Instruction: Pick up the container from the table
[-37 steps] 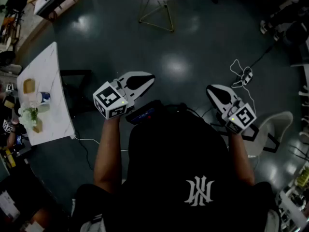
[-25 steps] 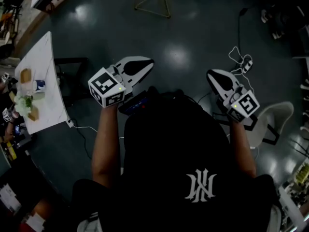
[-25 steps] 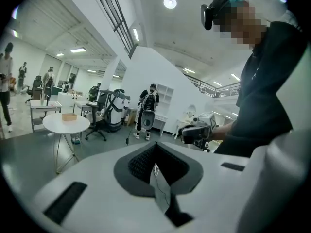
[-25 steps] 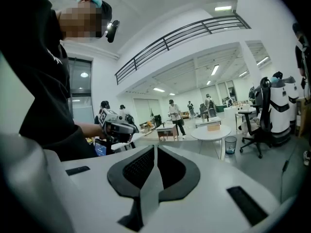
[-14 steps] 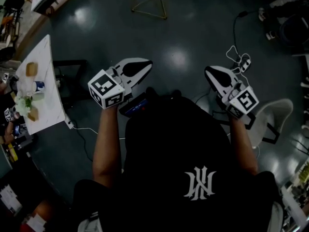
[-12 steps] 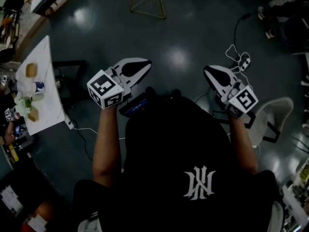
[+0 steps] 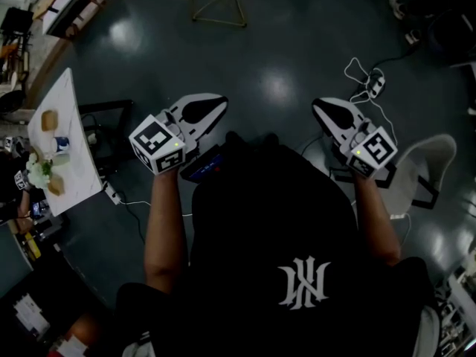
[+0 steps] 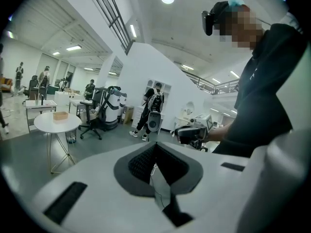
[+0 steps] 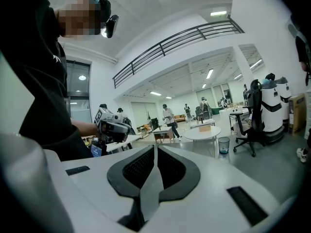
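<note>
The left gripper (image 7: 213, 105) was held out over the dark floor (image 7: 297, 43) in the head view, jaws together and empty, with the right gripper (image 7: 320, 108) alongside it, equally closed on nothing. The white table (image 7: 74, 99) stood well off to the left gripper's left, and the container (image 7: 62, 144) sat on it among other small items. In the left gripper view the jaws met with nothing between them. In the right gripper view the jaws likewise touched, empty.
</note>
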Available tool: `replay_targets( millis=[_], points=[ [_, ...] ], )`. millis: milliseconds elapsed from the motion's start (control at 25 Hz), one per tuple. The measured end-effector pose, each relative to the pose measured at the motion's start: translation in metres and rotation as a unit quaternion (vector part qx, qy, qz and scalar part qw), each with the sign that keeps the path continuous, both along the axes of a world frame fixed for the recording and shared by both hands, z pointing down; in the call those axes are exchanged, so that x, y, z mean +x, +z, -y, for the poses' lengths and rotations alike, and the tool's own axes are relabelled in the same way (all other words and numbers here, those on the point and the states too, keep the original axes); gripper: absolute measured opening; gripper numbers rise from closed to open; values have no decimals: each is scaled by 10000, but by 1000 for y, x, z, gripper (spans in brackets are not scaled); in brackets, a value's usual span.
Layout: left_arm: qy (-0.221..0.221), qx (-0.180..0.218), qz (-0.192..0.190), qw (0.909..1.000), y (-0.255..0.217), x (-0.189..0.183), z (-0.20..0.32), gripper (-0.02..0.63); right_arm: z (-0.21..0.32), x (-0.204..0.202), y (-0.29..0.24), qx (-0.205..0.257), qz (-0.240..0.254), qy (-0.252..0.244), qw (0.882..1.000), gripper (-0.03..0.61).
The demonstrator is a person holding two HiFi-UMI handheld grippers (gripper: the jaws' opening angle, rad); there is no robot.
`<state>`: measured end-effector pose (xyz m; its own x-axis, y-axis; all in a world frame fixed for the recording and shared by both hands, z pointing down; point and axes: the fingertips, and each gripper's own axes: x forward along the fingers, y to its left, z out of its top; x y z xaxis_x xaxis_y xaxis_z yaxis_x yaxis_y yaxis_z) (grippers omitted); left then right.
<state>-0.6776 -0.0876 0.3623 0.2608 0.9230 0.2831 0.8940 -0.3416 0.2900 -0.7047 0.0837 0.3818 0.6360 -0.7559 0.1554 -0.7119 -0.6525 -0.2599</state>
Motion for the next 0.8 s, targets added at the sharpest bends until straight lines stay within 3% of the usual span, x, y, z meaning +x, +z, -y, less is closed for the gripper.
replay_targets(
  millis=[440,800],
  points=[
    [370,156,124,9991,-3,10,-17,3,-22,-4,0,280,-167,478,9983,49],
    [695,-153,216,9972,7,55,-45,3,-53,0,14,96,185,1091,9938,48]
  ],
)
